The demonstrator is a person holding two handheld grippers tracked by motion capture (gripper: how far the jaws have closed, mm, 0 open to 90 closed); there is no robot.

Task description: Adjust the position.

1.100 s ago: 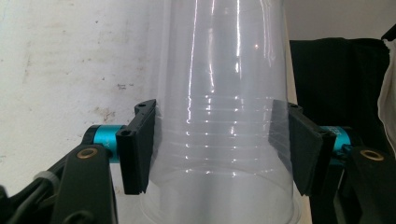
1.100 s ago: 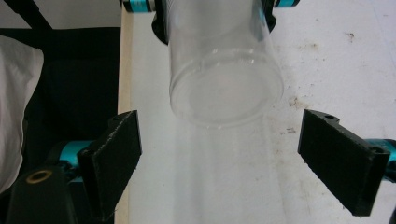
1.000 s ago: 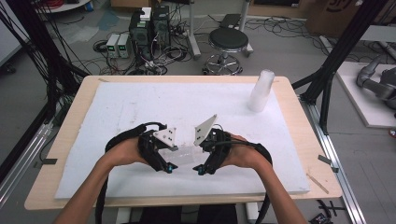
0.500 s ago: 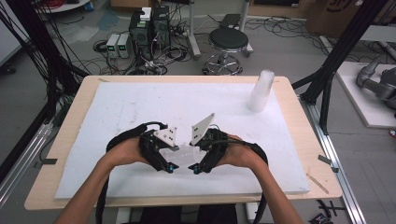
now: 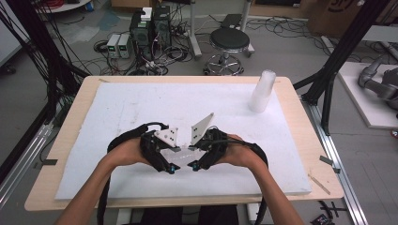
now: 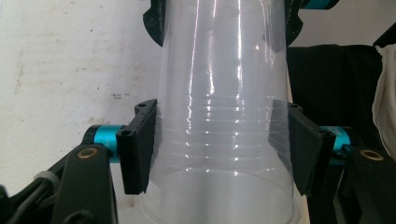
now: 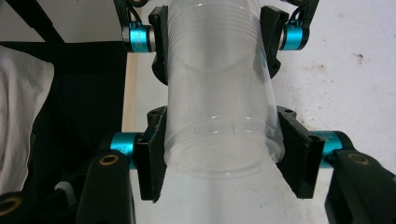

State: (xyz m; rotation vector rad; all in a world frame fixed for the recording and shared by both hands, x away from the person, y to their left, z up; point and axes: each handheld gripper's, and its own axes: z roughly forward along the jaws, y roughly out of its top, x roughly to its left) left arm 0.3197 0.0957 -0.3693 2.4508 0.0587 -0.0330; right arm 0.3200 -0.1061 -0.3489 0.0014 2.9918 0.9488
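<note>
A clear plastic cup [image 5: 184, 153] lies level between my two grippers, low over the white board's near part. My left gripper [image 5: 172, 158] is shut on the cup's ribbed rim end [image 6: 224, 121], both black pads [image 6: 138, 145] pressing its wall. Facing it, my right gripper [image 5: 195, 157] has just been closing its jaws and now grips the cup's base end [image 7: 219, 140], with a pad [image 7: 155, 154] on each side. In the right gripper view the left gripper [image 7: 215, 42] holds the far end. The left gripper view has the right gripper [image 6: 223, 18] at the top.
A stack of clear cups [image 5: 262, 91] stands upside down at the far right of the white board [image 5: 141, 108]. The wooden table's edge [image 5: 309, 140] runs close to the right. Behind the table are a stool [image 5: 229, 42] and computer boxes [image 5: 150, 26] on the floor.
The right gripper's jaws have drawn in onto the cup. Both hands have stayed where they were, and the left gripper keeps its grip.
</note>
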